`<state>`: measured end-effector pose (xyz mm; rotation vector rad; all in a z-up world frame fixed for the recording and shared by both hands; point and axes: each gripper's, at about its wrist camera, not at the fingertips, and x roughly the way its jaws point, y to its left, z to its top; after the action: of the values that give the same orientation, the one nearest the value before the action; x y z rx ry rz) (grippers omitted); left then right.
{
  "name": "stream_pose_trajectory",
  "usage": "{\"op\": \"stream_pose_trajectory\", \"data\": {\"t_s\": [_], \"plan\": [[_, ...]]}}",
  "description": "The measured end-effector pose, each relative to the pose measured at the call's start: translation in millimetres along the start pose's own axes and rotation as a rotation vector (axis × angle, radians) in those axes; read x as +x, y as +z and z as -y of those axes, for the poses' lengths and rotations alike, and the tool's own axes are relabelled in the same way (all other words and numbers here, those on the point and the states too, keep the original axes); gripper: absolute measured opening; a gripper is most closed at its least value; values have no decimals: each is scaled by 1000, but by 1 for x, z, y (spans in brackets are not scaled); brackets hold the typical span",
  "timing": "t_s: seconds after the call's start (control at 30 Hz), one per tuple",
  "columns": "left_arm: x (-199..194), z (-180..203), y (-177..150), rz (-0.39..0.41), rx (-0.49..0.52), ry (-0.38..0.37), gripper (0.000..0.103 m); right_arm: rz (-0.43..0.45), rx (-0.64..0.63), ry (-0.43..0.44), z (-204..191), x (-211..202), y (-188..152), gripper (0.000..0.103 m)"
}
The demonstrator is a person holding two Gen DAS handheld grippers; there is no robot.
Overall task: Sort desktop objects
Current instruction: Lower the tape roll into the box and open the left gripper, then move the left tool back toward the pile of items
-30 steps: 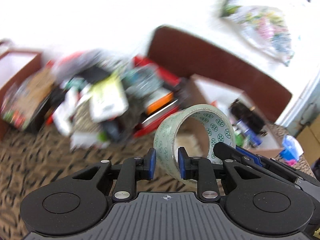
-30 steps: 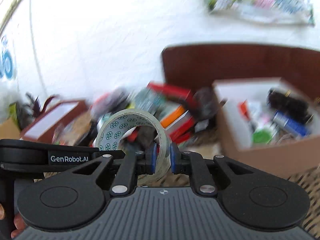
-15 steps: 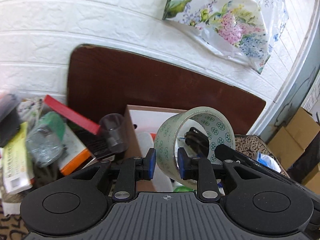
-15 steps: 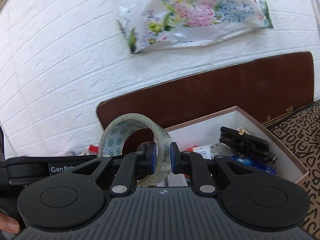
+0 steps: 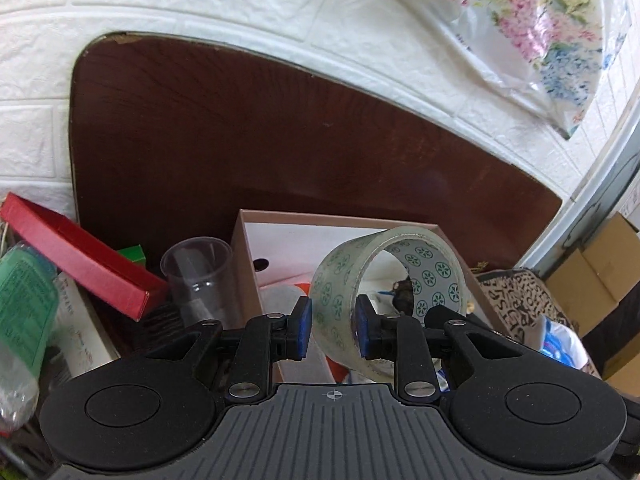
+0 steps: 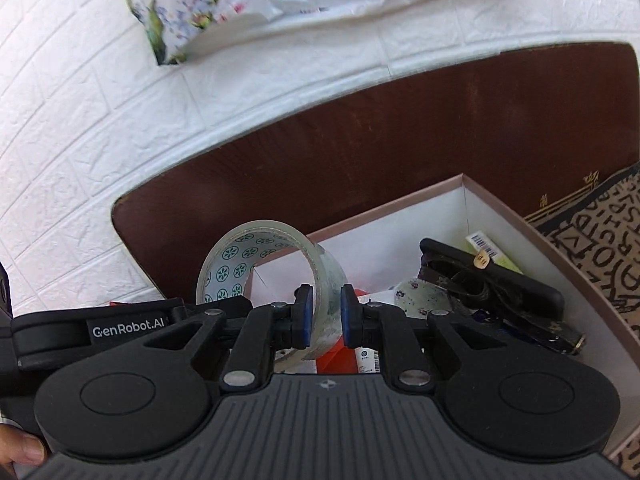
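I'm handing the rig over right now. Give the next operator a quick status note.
Left tool: holds the tape roll's wall between its pads.
Right tool: clamped on the same roll's other side.
The roll hangs above the open cardboard box, which already holds a black clip and other items.
Done: roll picked up, brought over the box.
Left: lower, release, then sort the pile beside it: red box, clear cup.

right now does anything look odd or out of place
Yes: one tape roll is pinched by both grippers at once, left gripper and right gripper, over the open box. A red box also leans tilted on the clutter beside it.
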<state>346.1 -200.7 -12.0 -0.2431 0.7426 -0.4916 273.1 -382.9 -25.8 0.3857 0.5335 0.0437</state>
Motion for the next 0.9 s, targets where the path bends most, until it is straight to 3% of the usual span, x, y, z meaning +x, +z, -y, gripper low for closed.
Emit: {"op": "stream_pose_trajectory", "data": {"t_s": [0.17, 0.3, 0.33, 0.37, 0.4, 0.43, 0.53, 0.57, 0.7, 0.9], "plan": [[25, -10, 9, -27, -5, 20, 26, -51, 35, 2, 8, 28, 1, 16], [31, -16, 14, -3, -31, 26, 43, -71, 45, 14, 12, 44, 2, 20], [31, -17, 14, 17, -36, 40, 49, -60, 41, 19, 12, 46, 2, 25], [30, -18, 15, 33, -39, 49, 64, -50, 30, 11, 11, 47, 2, 34], [28, -18, 15, 51, -43, 60, 78, -43, 15, 0, 9, 47, 2, 58], [26, -18, 14, 69, -46, 72, 83, -32, -5, -17, 7, 47, 2, 71], [19, -16, 12, 106, -34, 77, 97, 8, -67, -58, 0, 41, 1, 76], [18, -15, 10, 101, -22, 72, 102, 3, -75, -56, 0, 40, 1, 83], [11, -8, 1, 74, 11, 48, 103, 10, -137, -89, -7, 31, -5, 102], [0, 9, -13, 63, 99, 77, 103, -26, -213, -122, -18, 23, -11, 103]]}}
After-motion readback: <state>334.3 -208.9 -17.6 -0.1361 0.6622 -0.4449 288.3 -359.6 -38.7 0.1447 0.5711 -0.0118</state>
